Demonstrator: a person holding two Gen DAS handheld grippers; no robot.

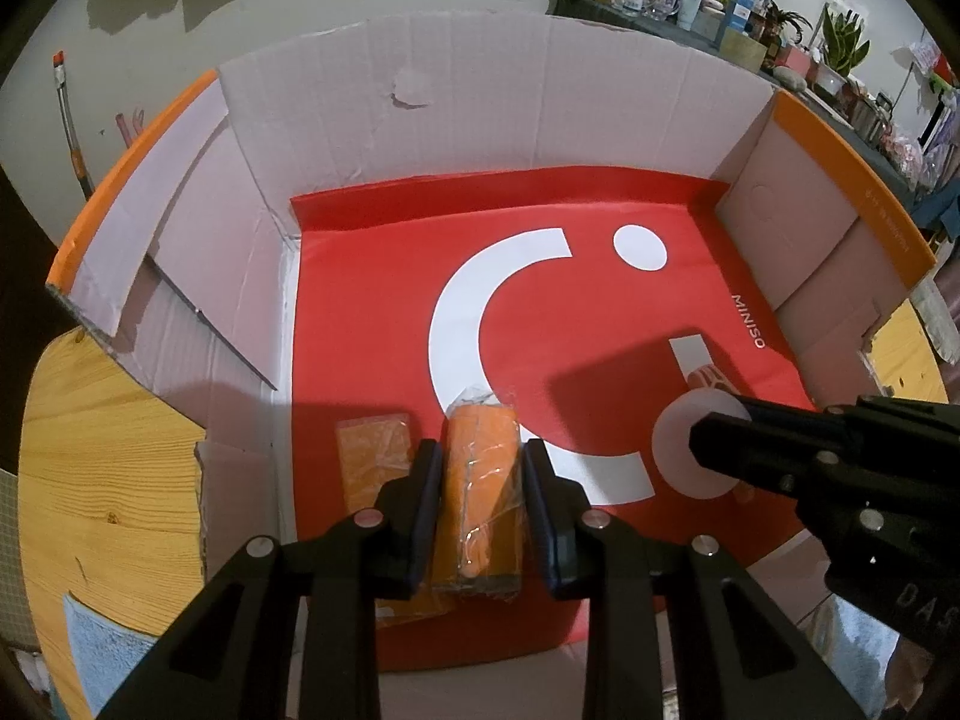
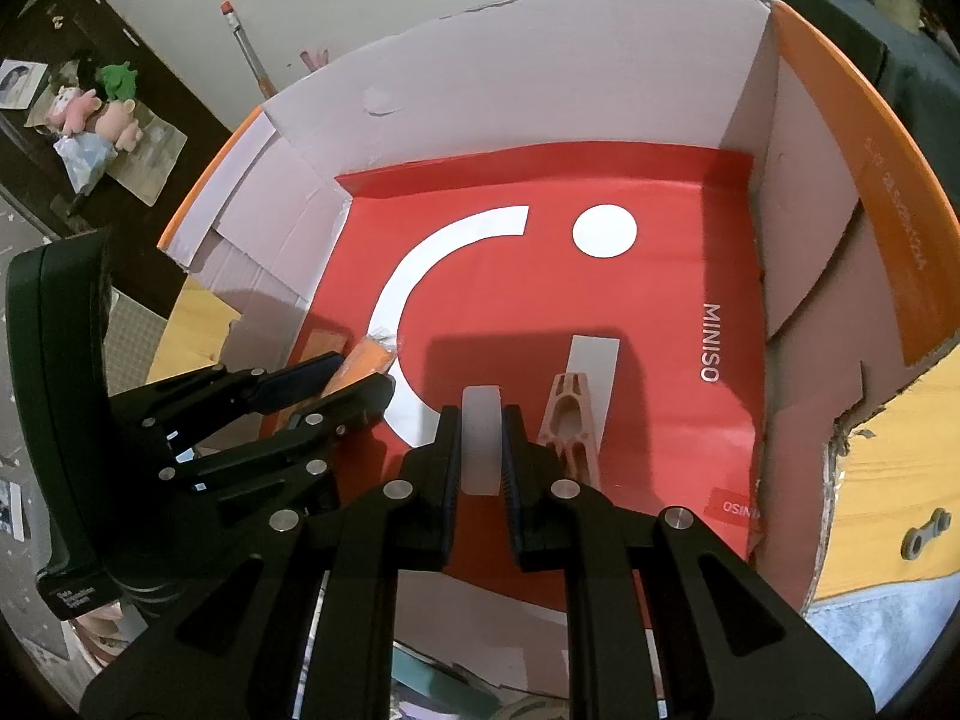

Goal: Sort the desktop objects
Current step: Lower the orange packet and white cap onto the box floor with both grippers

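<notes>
My left gripper (image 1: 480, 456) is shut on an orange plastic-wrapped packet (image 1: 480, 516), held low over the red bag (image 1: 372, 276) that lines the cardboard box's floor. A second, flat orange packet (image 1: 372, 456) lies just left of it. My right gripper (image 2: 482, 420) is shut on a white translucent disc (image 2: 480, 462), seen edge-on between the pads. The left wrist view shows the disc's round face (image 1: 678, 450) in the right gripper (image 1: 705, 441). A tan plastic frame piece (image 2: 567, 420) lies on the bag beside the right fingers. The right wrist view also shows the left gripper (image 2: 360, 375) with its packet (image 2: 366, 360).
The cardboard box (image 1: 480, 96) has tall white inner walls and orange outer flaps (image 2: 840, 132) on both sides. It stands on a wooden table (image 1: 102, 468). A grey link piece (image 2: 927, 531) and a blue cloth (image 1: 90, 654) lie on the table outside the box.
</notes>
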